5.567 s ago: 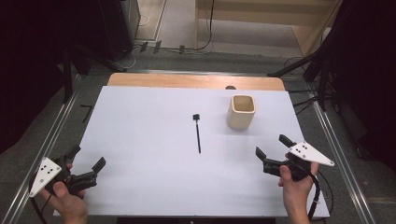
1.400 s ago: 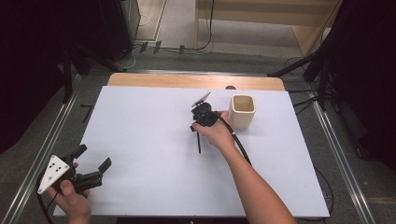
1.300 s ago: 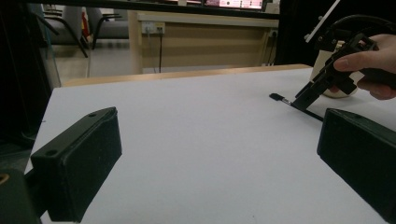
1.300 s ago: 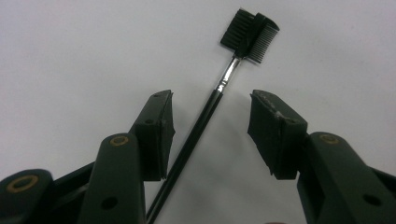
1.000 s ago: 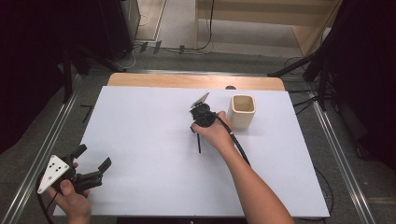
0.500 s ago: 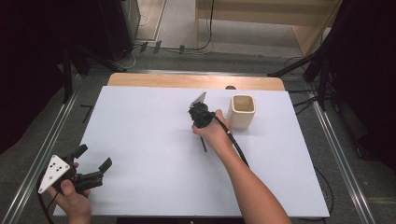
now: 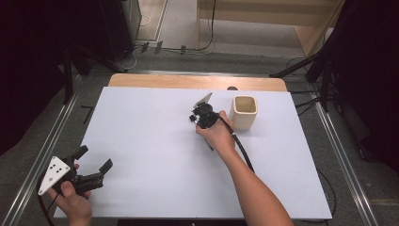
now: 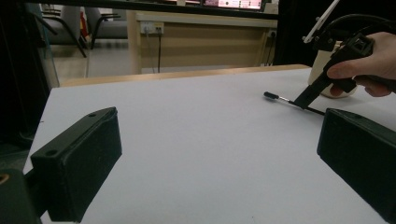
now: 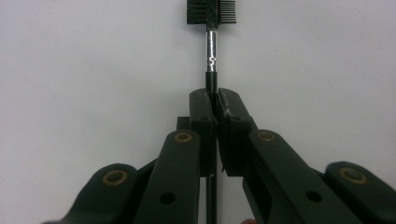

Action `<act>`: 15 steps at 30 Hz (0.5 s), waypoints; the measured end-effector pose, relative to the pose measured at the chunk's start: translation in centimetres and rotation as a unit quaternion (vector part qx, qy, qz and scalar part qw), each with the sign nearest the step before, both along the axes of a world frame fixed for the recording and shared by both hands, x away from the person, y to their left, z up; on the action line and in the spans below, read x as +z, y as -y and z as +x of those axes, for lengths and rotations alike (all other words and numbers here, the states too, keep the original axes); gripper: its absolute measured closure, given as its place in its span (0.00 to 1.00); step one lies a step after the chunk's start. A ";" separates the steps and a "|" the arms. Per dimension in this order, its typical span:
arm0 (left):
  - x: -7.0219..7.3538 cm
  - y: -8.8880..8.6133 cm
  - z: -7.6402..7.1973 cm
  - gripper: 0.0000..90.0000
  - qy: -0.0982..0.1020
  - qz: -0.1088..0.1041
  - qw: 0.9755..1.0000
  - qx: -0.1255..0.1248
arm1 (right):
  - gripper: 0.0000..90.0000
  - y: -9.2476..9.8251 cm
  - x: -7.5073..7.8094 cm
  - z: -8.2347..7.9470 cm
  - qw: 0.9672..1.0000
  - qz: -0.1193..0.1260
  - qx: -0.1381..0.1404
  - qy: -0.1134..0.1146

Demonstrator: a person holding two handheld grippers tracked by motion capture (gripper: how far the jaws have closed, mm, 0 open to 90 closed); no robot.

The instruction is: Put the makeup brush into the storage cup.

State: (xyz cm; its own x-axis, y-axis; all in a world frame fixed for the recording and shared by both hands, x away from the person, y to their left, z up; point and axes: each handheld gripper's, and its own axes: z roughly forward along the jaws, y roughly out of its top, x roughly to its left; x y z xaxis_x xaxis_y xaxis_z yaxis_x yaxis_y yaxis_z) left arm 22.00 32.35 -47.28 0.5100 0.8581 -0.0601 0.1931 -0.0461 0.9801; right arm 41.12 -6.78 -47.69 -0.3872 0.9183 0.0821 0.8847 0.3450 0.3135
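Change: since the first frame the right gripper [image 7: 198,114] went from the counter's near right edge to the middle, and its jaws have just been closing.
Right gripper: clenched on the thin black handle of the small black brush-and-comb tool [image 9: 211,56].
Tool: lies flat on the white counter [image 7: 141,141], beside the beige square cup [image 7: 244,112].
Left gripper [image 7: 91,165]: jaws released, nothing between them, near left corner.

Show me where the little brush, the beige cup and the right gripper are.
brush [image 9: 211,11]: right gripper view, on its bristled head.
beige cup [image 7: 244,117]: high view, on its front wall.
right gripper [image 9: 215,105]: right gripper view, between its fingertips, closed on the brush's handle.
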 end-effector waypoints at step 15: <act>0.0 0.1 0.0 0.00 -0.001 0.001 1.000 -0.002 | 0.97 1.3 2.7 -0.8 0.995 0.074 -0.015 0.062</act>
